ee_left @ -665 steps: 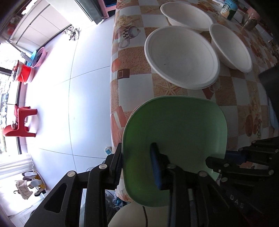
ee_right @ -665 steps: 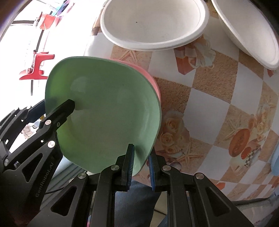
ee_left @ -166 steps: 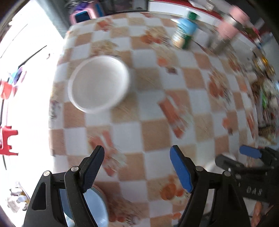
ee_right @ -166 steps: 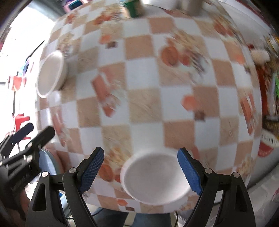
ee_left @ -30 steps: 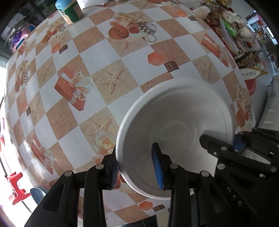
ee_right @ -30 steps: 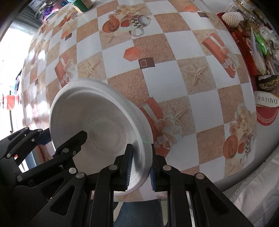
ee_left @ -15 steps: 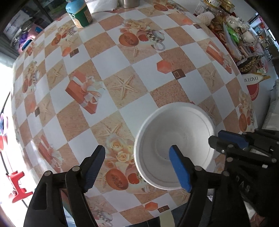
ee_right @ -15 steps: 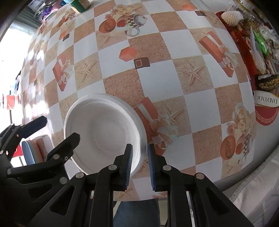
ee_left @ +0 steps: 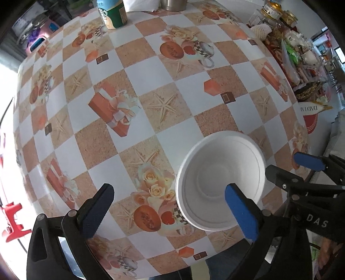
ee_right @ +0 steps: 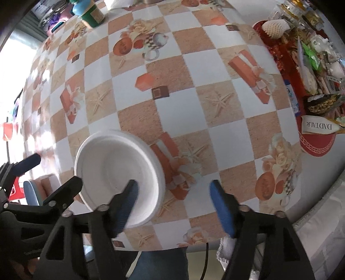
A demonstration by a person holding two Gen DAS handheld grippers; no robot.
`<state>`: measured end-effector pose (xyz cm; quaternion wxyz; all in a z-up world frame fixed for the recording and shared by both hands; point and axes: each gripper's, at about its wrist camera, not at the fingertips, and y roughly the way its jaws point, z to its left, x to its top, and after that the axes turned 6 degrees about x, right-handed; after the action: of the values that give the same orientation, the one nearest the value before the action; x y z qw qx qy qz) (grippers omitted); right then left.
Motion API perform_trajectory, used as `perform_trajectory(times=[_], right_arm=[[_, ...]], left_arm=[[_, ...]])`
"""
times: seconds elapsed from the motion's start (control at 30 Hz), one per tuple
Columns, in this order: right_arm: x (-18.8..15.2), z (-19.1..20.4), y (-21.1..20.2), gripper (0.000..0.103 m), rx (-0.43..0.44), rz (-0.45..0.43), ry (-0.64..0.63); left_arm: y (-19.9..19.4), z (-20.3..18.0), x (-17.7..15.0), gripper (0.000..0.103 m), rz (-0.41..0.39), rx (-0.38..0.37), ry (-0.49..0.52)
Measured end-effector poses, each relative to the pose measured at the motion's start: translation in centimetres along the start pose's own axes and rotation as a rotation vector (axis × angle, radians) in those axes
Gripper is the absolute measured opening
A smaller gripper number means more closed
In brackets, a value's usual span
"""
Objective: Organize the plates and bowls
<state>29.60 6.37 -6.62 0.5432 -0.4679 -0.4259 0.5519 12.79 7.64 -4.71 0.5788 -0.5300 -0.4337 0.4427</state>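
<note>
Both claws (L, R) wide, bowl between, untouched.

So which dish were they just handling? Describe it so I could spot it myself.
Start with the big table under the checkered tablecloth printed with starfish, roses and gift boxes. At its near edge, closest to the person, sits a round white bowl, resting alone and upright between the open left gripper and right gripper. It is the only plain white dish there; everything else is jars and snacks at the far side.

tablecloth mid: open; far edge: jar; near edge: bowl
</note>
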Motion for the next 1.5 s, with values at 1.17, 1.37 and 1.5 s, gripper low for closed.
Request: perform_trajectory(times=[1.17,1.37,1.5], right_arm=[[0.6,0.4,-0.8,0.102,-0.086,-0.032,-0.057],[0.6,0.1,-0.2,0.102,-0.093,-0.01,-0.056],[0.5,-0.2,0.1,0.102,-0.094,0.002,-0.052]], left_arm=[[0.4,1.1,-1.0,0.103,0.05,0.043,-0.015],[1.3,1.1,-1.2,0.103,0.069,0.057,-0.025],[1.9,0.9,-1.5,0.103,0.08,0.061,-0.029]])
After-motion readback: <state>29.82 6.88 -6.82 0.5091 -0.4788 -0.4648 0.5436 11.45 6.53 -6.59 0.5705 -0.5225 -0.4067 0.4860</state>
